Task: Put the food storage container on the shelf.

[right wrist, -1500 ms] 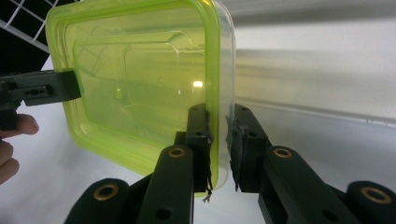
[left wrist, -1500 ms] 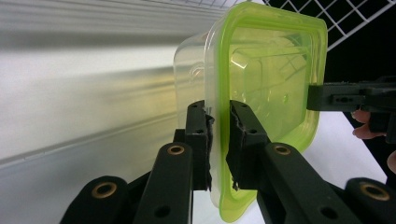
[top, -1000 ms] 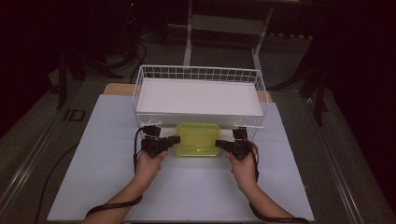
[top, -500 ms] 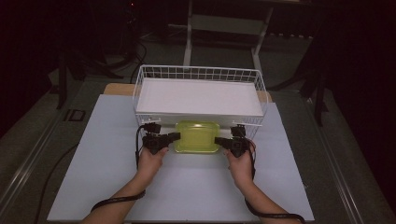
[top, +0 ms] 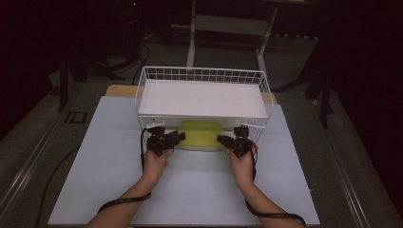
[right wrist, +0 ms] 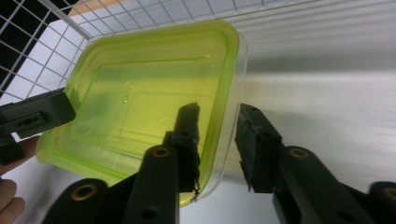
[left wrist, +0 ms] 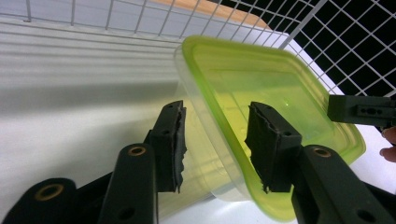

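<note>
A clear plastic box with a yellow-green lid (top: 200,134) sits on the white table sheet against the front of the white wire basket (top: 202,73). My left gripper (top: 177,137) is at its left side and my right gripper (top: 223,139) at its right. In the left gripper view the lid's rim (left wrist: 261,84) runs between my left gripper's (left wrist: 215,109) parted pads, with gaps on both sides. The right gripper view shows the box edge (right wrist: 140,93) loose inside my right gripper (right wrist: 218,112). Both pairs of jaws have just been opening around the box.
A flat white panel (top: 202,97) lies in the wire basket. The white sheet (top: 199,190) covers the table from the basket to the near edge. Dark floor and stand legs surround the table. The person's forearms reach in from the bottom.
Both grippers' jaws have spread apart and let go of the box. The box and hands sit slightly closer to the basket than a second ago.
</note>
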Available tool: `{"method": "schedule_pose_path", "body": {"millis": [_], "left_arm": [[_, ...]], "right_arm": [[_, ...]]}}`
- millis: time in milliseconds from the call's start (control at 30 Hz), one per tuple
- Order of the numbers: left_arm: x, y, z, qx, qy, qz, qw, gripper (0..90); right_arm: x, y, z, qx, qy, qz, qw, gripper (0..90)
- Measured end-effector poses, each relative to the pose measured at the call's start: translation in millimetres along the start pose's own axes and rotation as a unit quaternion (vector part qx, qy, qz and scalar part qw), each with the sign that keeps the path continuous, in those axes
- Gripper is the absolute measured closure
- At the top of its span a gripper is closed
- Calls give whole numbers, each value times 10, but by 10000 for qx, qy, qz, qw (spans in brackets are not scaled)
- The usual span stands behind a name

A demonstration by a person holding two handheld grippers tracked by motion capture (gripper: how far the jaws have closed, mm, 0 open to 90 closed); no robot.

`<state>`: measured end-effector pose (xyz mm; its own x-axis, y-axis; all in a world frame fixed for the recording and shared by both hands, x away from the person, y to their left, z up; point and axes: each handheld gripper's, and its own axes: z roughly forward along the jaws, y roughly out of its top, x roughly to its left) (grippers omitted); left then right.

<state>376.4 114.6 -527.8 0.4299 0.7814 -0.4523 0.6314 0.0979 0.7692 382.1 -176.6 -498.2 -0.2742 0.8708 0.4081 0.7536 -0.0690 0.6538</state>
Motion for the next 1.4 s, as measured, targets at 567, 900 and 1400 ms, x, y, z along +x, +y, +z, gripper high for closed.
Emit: {"method": "schedule_pose_path", "body": {"millis": [567,900,1400], "left_arm": [[-205,-65,-290,-107,-126,351,9992,470],[-326,-103,-675,-245,-515,766,9954,311],[-283,-408,-975,-393,-413,1223,9908,2]], "right_arm": [[71,-166,-210,-439,96,-781,9959,493],[271,-258,-484,-616,59,-1287,9897,746],[676,-571,-214,-4,446,-1655,9852,900]]}}
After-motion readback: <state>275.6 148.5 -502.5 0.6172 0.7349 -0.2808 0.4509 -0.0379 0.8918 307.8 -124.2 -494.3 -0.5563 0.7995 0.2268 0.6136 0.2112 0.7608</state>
